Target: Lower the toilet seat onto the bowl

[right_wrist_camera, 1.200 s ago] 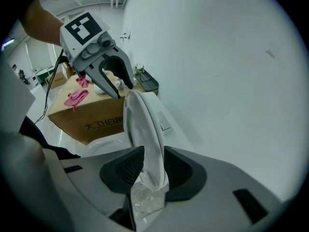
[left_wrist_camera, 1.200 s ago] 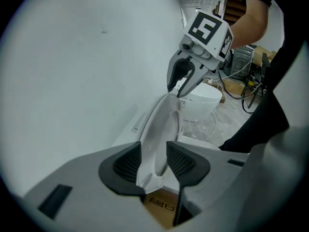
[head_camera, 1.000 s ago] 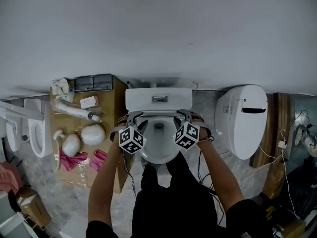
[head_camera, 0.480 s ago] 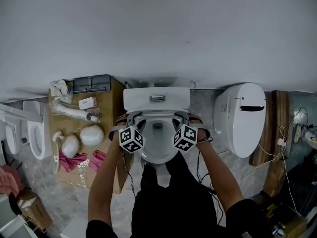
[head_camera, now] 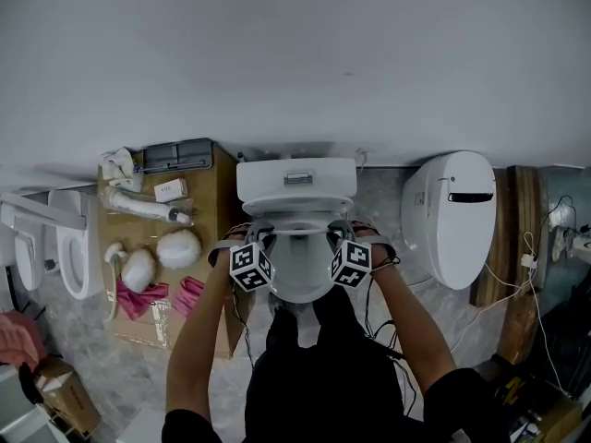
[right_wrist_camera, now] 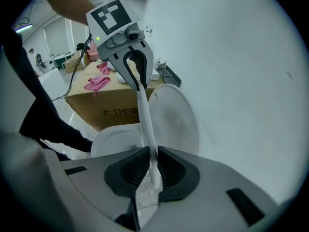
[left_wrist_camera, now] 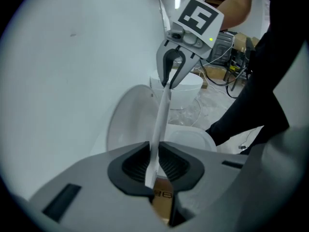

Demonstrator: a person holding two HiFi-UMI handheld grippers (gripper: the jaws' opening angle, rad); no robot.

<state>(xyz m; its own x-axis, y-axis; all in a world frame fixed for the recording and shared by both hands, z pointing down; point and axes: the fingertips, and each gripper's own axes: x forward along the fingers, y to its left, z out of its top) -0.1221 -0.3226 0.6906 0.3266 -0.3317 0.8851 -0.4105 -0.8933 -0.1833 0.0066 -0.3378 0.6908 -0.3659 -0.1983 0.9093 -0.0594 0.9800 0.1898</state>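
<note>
Seen from the head view, the person stands over the toilet with the left gripper and the right gripper on either side of the toilet seat. The seat spans between them, partway down in front of the cistern. A cardboard box sits out beyond the left gripper. In the left gripper view, its jaws have just been closing and are clamped on the thin white edge of the seat, which runs straight ahead to the right gripper, pinched on the same rim. The raised lid stands to one side of the seat and the bowl lies to the other. In the right gripper view, its jaws have also just been closing and are pressed on the seat edge, with the left gripper at the far end. Pink cloths lie on the box beyond.
</note>
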